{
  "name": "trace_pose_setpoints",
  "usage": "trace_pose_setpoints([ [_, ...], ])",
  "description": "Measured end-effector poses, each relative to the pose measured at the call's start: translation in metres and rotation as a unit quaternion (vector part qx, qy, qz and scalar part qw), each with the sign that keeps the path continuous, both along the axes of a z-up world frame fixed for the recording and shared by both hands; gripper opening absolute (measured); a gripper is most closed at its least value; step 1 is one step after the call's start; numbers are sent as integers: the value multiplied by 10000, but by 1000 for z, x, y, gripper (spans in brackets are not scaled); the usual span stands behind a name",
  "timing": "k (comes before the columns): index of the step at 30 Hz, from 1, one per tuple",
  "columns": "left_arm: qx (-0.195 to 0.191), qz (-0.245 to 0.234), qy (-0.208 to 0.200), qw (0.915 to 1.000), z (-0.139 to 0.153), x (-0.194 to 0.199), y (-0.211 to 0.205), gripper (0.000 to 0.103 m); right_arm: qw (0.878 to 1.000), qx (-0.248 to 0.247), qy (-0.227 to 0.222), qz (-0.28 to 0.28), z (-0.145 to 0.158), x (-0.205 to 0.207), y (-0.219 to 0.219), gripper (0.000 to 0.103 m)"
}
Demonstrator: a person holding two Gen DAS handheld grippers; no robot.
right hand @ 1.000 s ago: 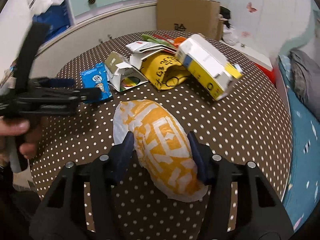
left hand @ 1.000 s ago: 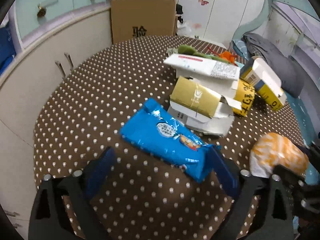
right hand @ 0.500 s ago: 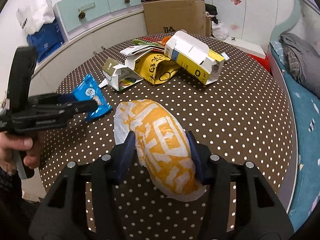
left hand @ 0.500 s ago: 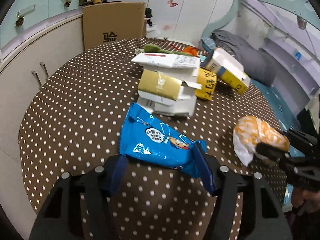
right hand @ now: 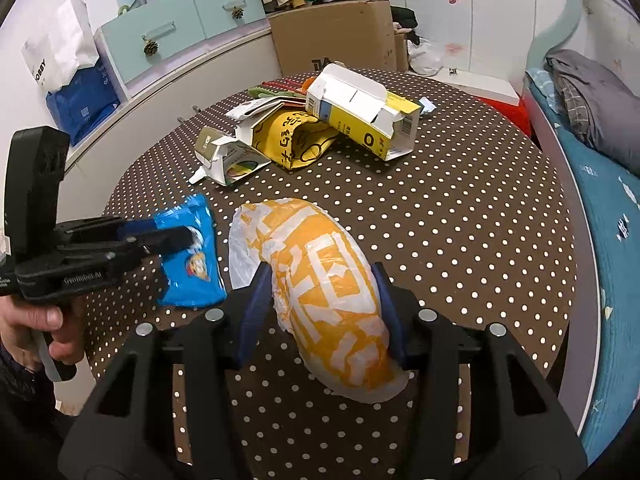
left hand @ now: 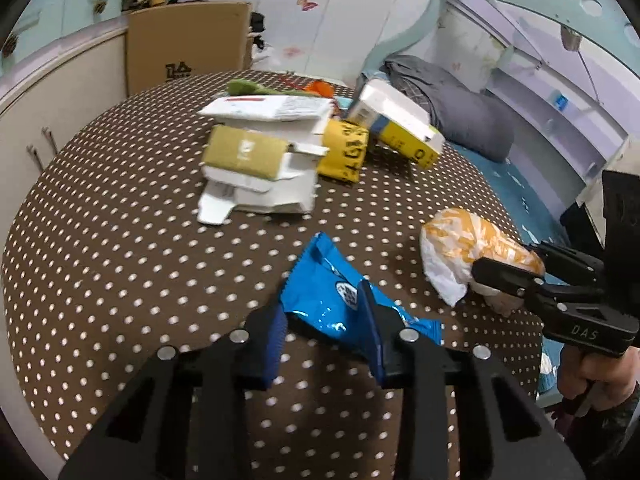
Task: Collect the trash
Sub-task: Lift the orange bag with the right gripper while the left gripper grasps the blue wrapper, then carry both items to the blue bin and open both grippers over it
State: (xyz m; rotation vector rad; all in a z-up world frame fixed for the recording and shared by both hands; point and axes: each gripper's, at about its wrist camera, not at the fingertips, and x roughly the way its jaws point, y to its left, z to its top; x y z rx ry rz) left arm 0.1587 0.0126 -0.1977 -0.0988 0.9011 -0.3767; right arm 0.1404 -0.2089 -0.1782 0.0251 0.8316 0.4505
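Observation:
My left gripper (left hand: 324, 320) is shut on a blue snack wrapper (left hand: 336, 292) and holds it above the dotted table; it also shows in the right wrist view (right hand: 188, 256). My right gripper (right hand: 320, 300) is shut on an orange and white plastic bag (right hand: 320, 276), lifted off the table; the bag also shows in the left wrist view (left hand: 468, 252). More trash lies at the table's far side: a white and gold carton (left hand: 260, 172), a yellow bag (left hand: 344, 152) and a yellow and white box (right hand: 360, 112).
The round brown dotted table (left hand: 120, 248) stands beside pale cabinets (right hand: 192, 20). A cardboard box (left hand: 184, 48) stands behind it. A bed with grey bedding (right hand: 588, 92) lies along the right. A blue and white shopping bag (right hand: 76, 92) sits on the cabinet.
My left gripper has closed on the blue wrapper and lifted it, crumpling it narrower. My right gripper has kept hold of the orange bag and pulled back a little.

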Motion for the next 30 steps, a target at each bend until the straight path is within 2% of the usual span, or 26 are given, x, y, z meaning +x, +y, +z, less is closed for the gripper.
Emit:
trace_pose_setpoints([
  [4, -52, -211, -1, 9998, -2, 8, -18, 17, 9999, 70, -10, -102, 0, 0, -5, 49],
  [6, -129, -338, -56, 9993, 0, 7, -26, 14, 9998, 131, -31, -171, 2, -1, -12, 48],
  [11, -233, -414, -189, 9987, 4, 6, -38, 11, 9982, 387, -39, -461, 2, -1, -34, 35],
  [14, -351, -404, -278, 9982, 13, 3, -37, 8, 9967, 535, -112, -594, 5, -2, -48, 34],
  [22, -356, -516, -632, 9960, 39, 8, -60, 3, 9924, 833, -338, -840, 21, -3, -82, 33],
  [30, -313, -831, -956, 9914, 69, 21, -101, 2, 9796, 1210, -670, -1461, 46, -6, -159, 33],
])
